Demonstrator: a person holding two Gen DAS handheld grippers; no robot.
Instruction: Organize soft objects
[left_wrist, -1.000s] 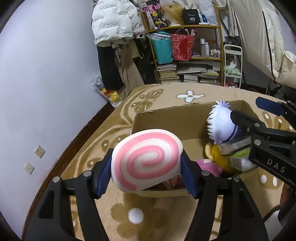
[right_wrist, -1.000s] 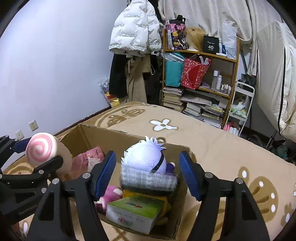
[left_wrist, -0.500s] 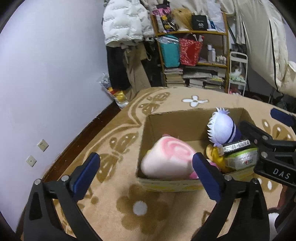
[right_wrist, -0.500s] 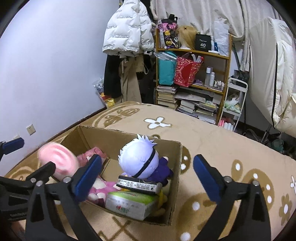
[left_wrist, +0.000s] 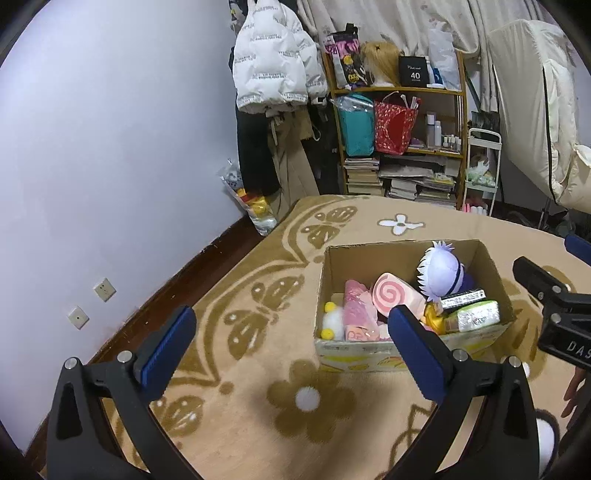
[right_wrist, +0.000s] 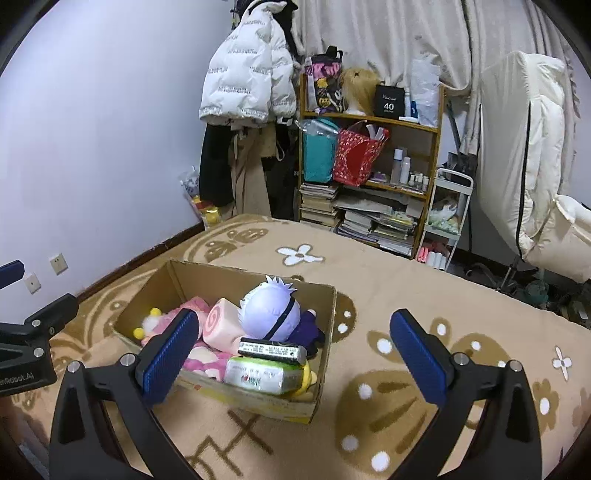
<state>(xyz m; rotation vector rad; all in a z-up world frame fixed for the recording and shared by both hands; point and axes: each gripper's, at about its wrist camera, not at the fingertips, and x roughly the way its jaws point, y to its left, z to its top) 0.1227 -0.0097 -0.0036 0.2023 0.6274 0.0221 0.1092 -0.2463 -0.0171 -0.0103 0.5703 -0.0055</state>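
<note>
L gripper (left_wrist: 291, 345): jaws spread wide, nothing between them | R gripper (right_wrist: 295, 349): jaws spread wide, empty | pink-and-white swirl roll plush (left_wrist: 397, 297): lies in open brown cardboard box (left_wrist: 369, 258) beyond both grippers, apart from pads (leans on white-haired purple doll (left_wrist: 441, 271)) | box sits on tan floral blanket (left_wrist: 258, 406).

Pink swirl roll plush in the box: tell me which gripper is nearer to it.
Left, narrowly. The left gripper hangs open just before the pink swirl roll plush; the right gripper hangs open beside the cardboard box, plush at its left.
</note>
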